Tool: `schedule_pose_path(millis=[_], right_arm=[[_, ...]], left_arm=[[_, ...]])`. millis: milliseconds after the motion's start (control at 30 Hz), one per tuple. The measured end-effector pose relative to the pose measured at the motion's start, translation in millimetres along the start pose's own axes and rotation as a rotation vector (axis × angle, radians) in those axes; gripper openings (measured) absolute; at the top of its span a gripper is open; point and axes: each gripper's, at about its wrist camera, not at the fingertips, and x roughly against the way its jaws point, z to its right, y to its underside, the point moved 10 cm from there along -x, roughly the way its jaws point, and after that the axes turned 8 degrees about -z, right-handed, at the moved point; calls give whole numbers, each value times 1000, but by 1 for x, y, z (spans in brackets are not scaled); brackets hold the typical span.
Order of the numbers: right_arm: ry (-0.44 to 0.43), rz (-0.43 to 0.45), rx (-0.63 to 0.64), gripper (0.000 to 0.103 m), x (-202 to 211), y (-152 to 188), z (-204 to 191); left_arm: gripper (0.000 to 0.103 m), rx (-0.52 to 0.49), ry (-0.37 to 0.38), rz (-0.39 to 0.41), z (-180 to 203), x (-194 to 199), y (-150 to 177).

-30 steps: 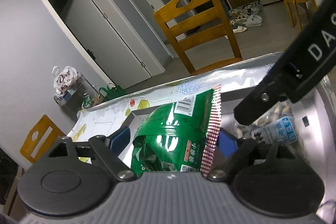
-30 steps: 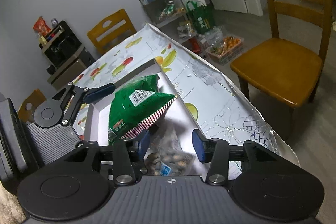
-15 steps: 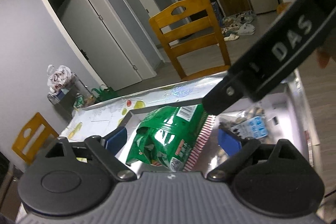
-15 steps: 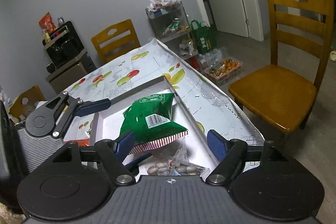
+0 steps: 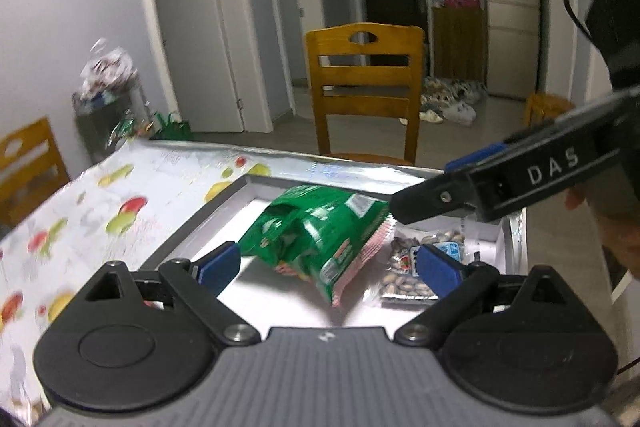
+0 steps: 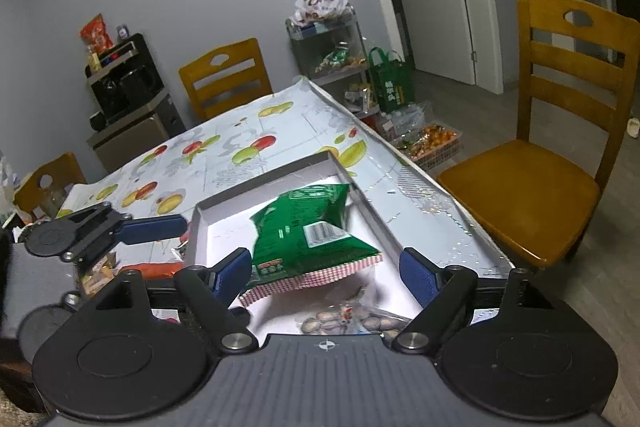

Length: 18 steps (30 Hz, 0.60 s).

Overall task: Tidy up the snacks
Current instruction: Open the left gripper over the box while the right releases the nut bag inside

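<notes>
**Green snack bag in the white tray, both tongs released**

Left wrist view: left gripper has its jaws spread wide, nothing clamped. Blue pads sit at approx. 8 and 4 o'clock of the green snack bag, apart from it on both sides. The bag lies in a shallow white tray w/ a grey rim, its red-checked sealed edge toward 4 o'clock. Just beside it, toward 3 o'clock, lies a clear pack of nuts, also in the tray. The right gripper's black arm crosses the frame from 3 o'clock, above the tray's far right corner. Bare white tray floor shows at 7 o'clock of the bag. The tray's far rim runs near the table edge at 12 o'clock; a wooden chair stands past that edge.

Right wrist view: right gripper has just been opening; the jaws stand apart w/ the bag between them in the frame, but the pads do not press on it. Bag is motion-blurred; whether it rests flat I cannot tell. Nut pack sits at 6 o'clock of it. Left gripper shows at 9 o'clock, outside the tray's left rim. The tray's right rim runs close to the table edge at 3 o'clock; beyond that, floor and a chair. From 10 to 12 o'clock the fruit-print cloth lies bare to the far edge.
</notes>
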Motion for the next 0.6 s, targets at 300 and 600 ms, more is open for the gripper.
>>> schedule_pose_path(millis=[300, 600], right_arm=[[-14, -3, 62, 84, -7, -1, -35], [-69, 9, 173, 87, -10, 2, -87]], left_arm=[[97, 144, -24, 11, -36, 67, 37], [97, 296, -128, 33, -90, 144, 91]])
